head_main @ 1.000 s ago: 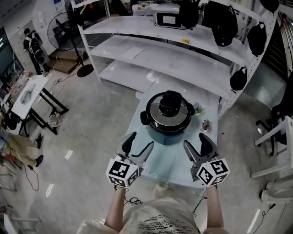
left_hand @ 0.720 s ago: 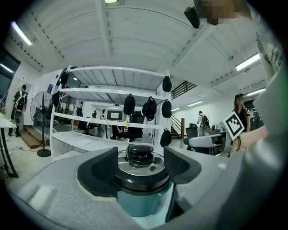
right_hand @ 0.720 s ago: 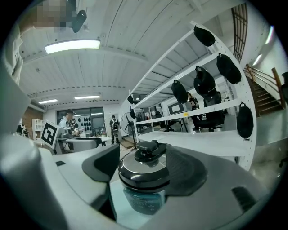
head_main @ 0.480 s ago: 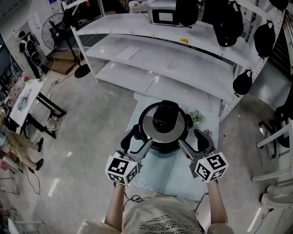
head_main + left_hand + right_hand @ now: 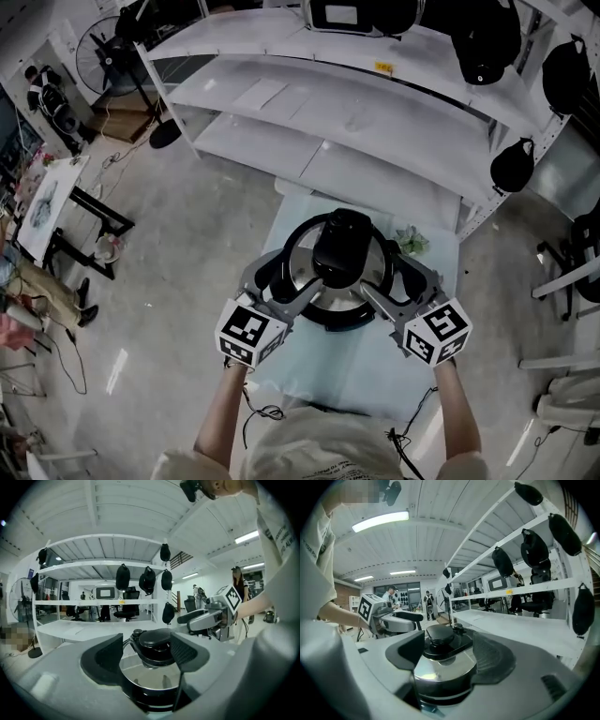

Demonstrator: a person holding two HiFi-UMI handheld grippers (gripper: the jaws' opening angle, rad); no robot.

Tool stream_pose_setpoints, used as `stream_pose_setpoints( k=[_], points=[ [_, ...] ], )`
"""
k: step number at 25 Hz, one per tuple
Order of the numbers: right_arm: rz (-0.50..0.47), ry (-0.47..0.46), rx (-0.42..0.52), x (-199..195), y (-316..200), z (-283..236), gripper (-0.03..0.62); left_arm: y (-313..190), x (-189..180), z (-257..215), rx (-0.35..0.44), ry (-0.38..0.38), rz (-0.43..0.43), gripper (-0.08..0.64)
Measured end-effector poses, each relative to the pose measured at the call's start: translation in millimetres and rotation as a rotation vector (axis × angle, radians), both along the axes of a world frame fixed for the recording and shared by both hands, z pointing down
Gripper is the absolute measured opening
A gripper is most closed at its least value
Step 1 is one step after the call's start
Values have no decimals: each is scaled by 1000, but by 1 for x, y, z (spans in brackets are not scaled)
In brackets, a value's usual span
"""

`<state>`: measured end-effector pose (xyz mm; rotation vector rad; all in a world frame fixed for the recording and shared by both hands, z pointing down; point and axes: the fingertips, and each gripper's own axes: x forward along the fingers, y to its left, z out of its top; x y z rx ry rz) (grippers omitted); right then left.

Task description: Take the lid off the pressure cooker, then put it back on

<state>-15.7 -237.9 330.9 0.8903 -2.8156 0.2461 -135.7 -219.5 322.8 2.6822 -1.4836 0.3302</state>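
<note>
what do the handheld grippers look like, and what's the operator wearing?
Both alike: left gripper and right gripper have grey bodies, two curved jaws with black textured pads, and a white marker cube printed with black squares. Operator wears a pale short-sleeved T-shirt with dark print.

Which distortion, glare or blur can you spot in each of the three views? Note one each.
Head view: the white shelves bow, a wide-angle effect. Left gripper view: black round vignette; the left gripper looks soft. Right gripper view: the ceiling light blows out; the lid carries a bright reflection.
</note>
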Motion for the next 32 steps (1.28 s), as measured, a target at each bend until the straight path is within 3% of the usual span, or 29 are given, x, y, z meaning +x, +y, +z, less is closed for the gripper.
stream_pose_setpoints(
  k=[6, 14, 22, 32],
  points=[
    [-115, 48, 13, -18, -15, 0, 316, -28, 21, 15, -27, -134, 240, 318],
    [-244, 141, 2, -45, -22, 13, 316, -37, 34, 30, -65, -253, 524, 318],
    [-322, 232, 4, -57, -19, 23, 314, -38, 46, 33, -64, -265, 687, 318],
    [-369, 305, -23, -64, -17, 29, 277, -38, 52, 34, -85, -262, 804, 296]
  ],
)
